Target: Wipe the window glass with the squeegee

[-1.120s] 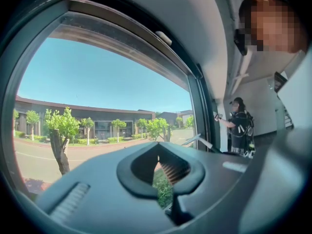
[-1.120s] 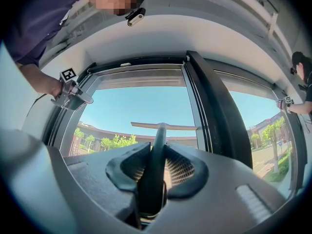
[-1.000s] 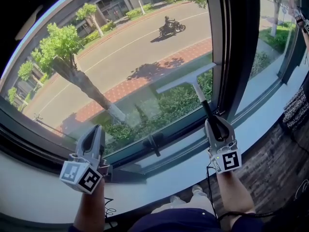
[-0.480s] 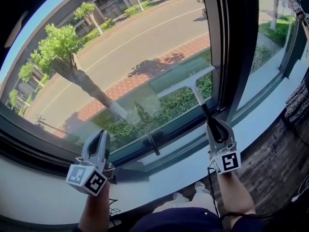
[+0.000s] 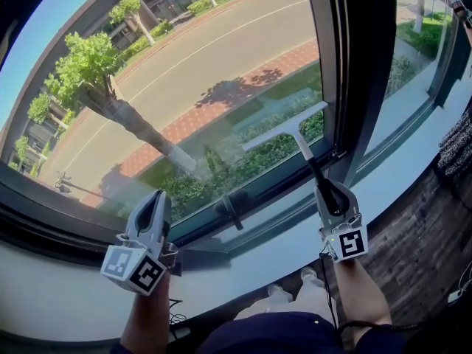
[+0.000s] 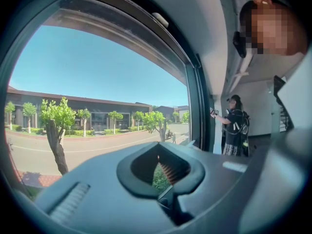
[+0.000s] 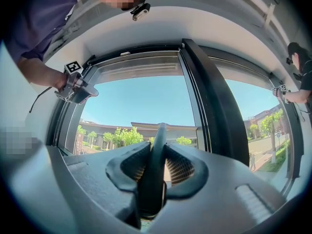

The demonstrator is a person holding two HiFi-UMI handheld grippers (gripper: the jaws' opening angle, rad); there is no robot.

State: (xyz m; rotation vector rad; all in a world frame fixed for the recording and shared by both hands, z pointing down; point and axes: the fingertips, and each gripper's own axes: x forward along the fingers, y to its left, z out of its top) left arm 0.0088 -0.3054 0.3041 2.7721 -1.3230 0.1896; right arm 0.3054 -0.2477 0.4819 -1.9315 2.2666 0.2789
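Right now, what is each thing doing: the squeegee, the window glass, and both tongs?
squeegee: held by its handle, blade up against the pane, low and near the right frame.
window glass: looks closed, with the blade on it.
right tongs: shut on the squeegee's handle.
left tongs: shut, holding nothing, near the sill.

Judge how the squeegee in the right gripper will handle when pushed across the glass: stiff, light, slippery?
Probably stiff: the squeegee shows a straight neck and blade against the window glass. Likely light, since the right gripper carries it by the handle end alone. It might twist, as the jaws clamp only a narrow dark handle.
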